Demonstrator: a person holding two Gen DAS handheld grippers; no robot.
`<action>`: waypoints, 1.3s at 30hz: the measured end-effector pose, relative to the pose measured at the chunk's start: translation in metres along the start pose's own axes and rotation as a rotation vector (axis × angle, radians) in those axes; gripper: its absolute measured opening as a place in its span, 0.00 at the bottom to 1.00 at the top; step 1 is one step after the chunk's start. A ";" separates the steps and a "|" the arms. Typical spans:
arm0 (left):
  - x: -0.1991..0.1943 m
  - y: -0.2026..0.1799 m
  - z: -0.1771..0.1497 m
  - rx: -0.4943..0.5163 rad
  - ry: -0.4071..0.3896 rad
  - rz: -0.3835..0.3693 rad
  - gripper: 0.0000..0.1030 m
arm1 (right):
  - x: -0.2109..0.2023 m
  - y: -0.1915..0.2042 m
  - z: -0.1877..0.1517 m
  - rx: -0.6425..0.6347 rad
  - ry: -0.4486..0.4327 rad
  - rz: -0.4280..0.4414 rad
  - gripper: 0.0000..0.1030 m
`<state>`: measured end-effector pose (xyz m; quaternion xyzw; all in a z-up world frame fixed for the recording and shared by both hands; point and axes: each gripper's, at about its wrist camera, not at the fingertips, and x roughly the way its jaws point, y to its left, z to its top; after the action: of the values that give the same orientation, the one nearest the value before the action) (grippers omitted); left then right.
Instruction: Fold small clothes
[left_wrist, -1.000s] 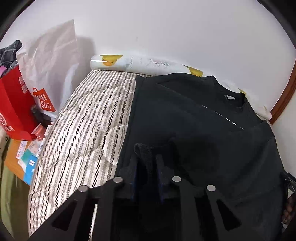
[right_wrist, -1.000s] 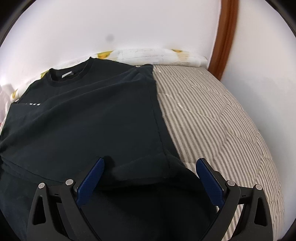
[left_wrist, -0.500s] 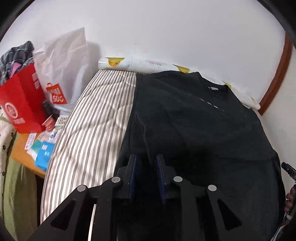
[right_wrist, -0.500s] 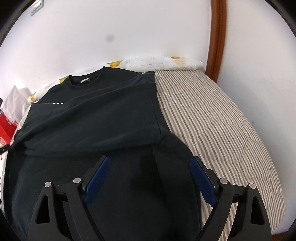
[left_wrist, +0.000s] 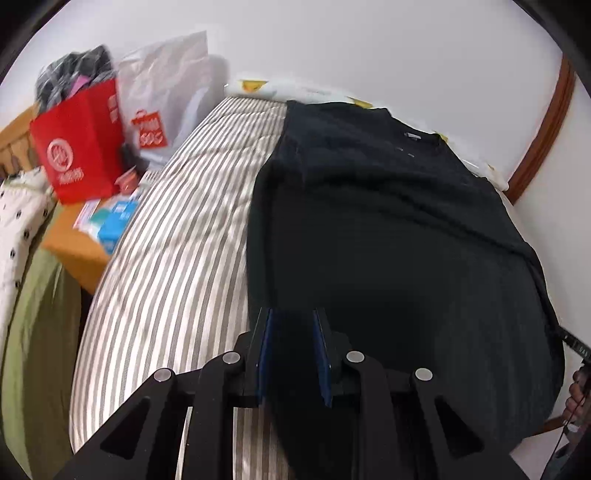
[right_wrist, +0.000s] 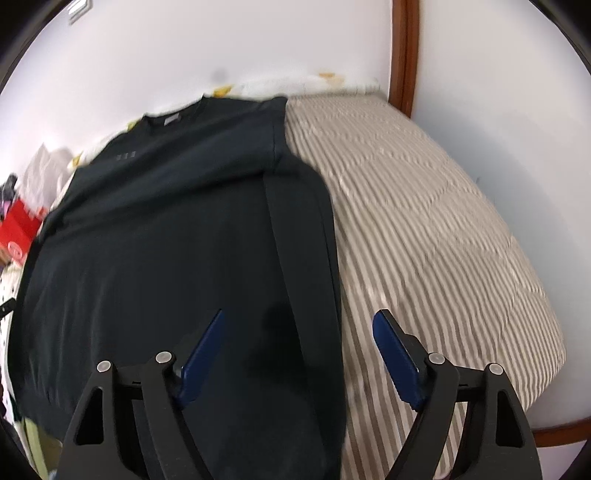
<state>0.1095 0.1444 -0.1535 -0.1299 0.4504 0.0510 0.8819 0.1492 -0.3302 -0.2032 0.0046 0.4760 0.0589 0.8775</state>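
While left gripper (left_wrist: 292, 325) pinches shirt (left_wrist: 388, 229) — right gripper (right_wrist: 297, 328) closes.

- the shirt (left_wrist: 388, 229) is plain black, with a small grey label at the collar and a tiny row of pale marks on the chest
- mattress cover (left_wrist: 177, 251) is grey and off-white stripes, quilted
- wall (right_wrist: 258, 44) is white, with a reddish-brown wood trim (right_wrist: 404, 51) in the corner
- red bag (left_wrist: 79, 142) has a white round logo
- white plastic bag (left_wrist: 162, 92) with a red and white print
- pillow (left_wrist: 266, 86) at the far end is white with yellow blobs
- gripper pads (right_wrist: 201, 354) are dark blue on black frames
- off to the side: olive green cloth (left_wrist: 33, 332) and a white fabric with black dots (left_wrist: 18, 218)
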 end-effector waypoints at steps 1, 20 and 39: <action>-0.002 0.001 -0.005 -0.007 0.002 -0.004 0.19 | -0.002 -0.001 -0.005 0.002 0.000 0.000 0.71; -0.017 -0.001 -0.058 -0.011 0.043 -0.054 0.37 | -0.010 0.006 -0.051 0.001 -0.007 0.057 0.53; -0.018 -0.021 -0.054 0.093 0.023 0.033 0.06 | -0.028 0.005 -0.053 -0.056 -0.061 0.070 0.06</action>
<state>0.0608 0.1095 -0.1657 -0.0818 0.4642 0.0428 0.8809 0.0893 -0.3307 -0.2086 -0.0017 0.4466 0.1026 0.8888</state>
